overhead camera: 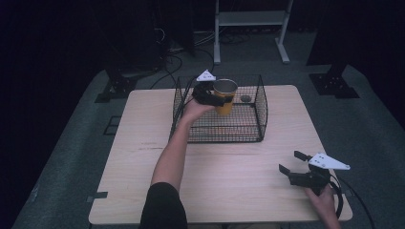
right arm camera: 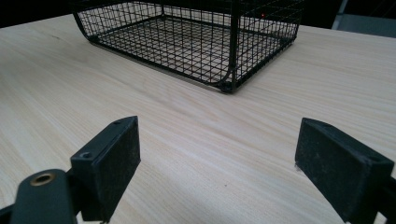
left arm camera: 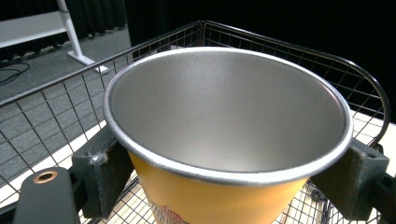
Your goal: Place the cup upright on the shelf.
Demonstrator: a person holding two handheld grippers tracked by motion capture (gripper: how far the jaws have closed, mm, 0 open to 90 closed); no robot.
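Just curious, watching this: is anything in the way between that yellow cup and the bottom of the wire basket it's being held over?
Nothing visible blocks it. The left gripper holds the yellow cup upright above the wire basket. The mesh floor under it looks bare; a small dark round thing lies off toward the back right.

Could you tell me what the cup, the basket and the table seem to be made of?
Cup: probably metal, with a matte silver inside and a bright rolled rim; the outside is glossy yellow, likely painted or coated.
Basket: thin black wire welded in a grid, probably coated steel.
Table: pale wood grain with a smooth, low sheen; whether solid wood or laminate cannot be told.
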